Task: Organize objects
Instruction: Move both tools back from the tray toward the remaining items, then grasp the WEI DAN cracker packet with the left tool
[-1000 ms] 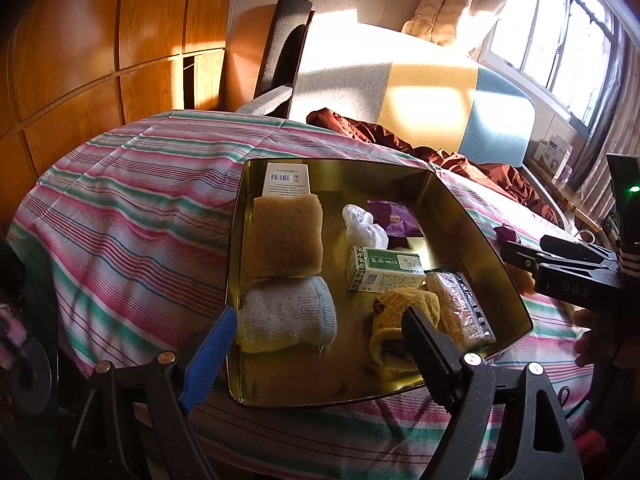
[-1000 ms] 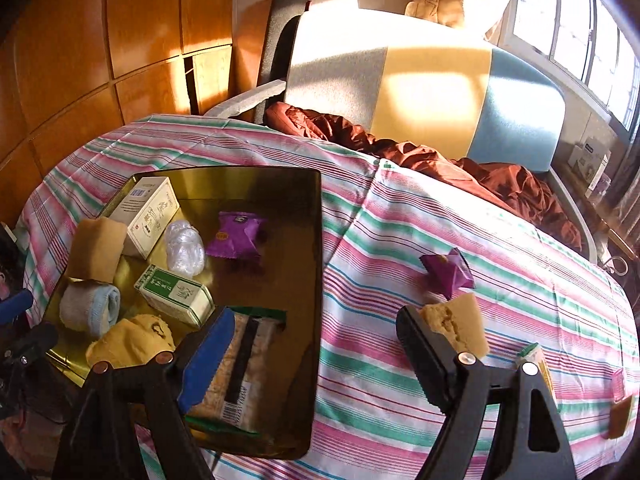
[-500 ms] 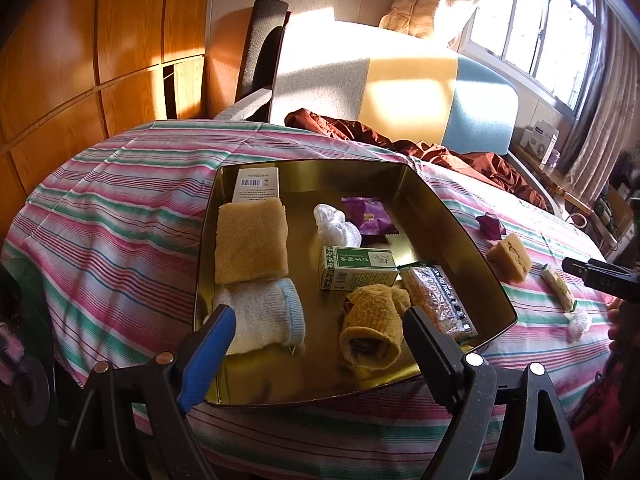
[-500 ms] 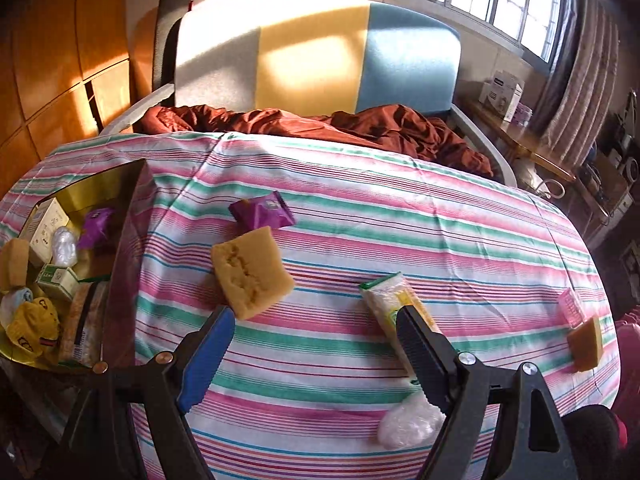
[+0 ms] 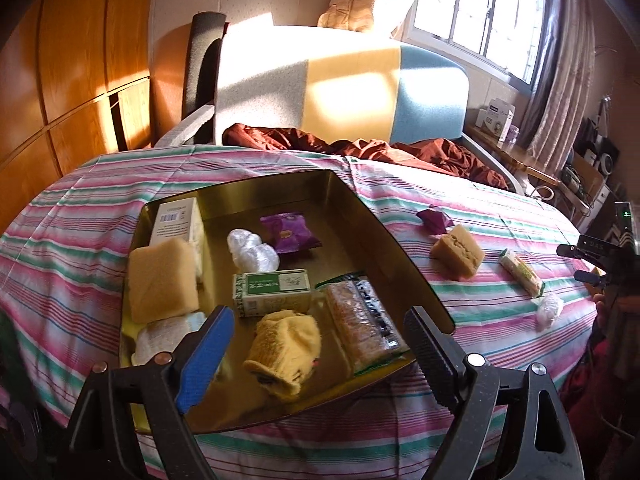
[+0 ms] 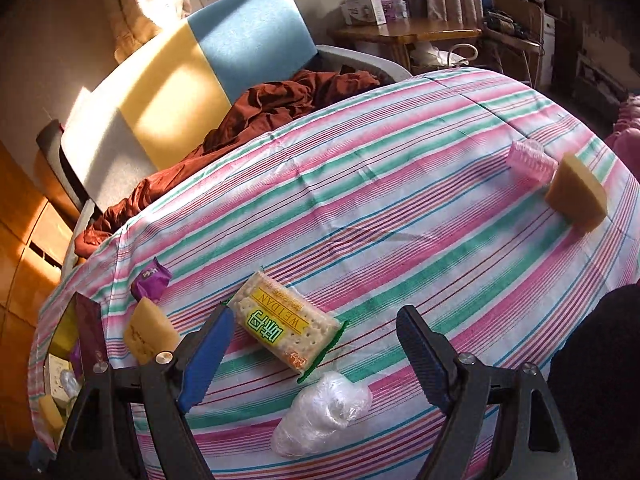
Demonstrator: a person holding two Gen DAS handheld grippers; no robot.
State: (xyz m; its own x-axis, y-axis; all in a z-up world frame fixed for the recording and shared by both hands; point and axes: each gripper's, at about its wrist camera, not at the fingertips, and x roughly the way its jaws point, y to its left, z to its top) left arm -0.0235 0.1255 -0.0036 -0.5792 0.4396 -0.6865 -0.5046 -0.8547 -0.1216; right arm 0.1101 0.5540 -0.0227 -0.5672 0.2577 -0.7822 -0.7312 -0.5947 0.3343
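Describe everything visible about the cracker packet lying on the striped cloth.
The cracker packet is a flat rectangular pack in clear wrap with green sealed ends, pale dotted crackers showing through and a yellow label with green lettering. It looks sealed and lies flat, diagonal on the striped cloth, touching nothing else; a crumpled clear plastic bag lies close beside it.

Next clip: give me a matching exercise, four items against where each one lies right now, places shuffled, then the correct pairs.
Items
1. green box
2. cracker pack
3. pink roller
4. clear plastic wad

Places
A. on the striped cloth, far right, beside a sponge piece
B. inside the gold tray
C. on the cloth, nearest the camera, between the fingers of the open right claw
D. on the cloth, just beyond the plastic wad, with green and yellow print

Pairs: 1-B, 2-D, 3-A, 4-C
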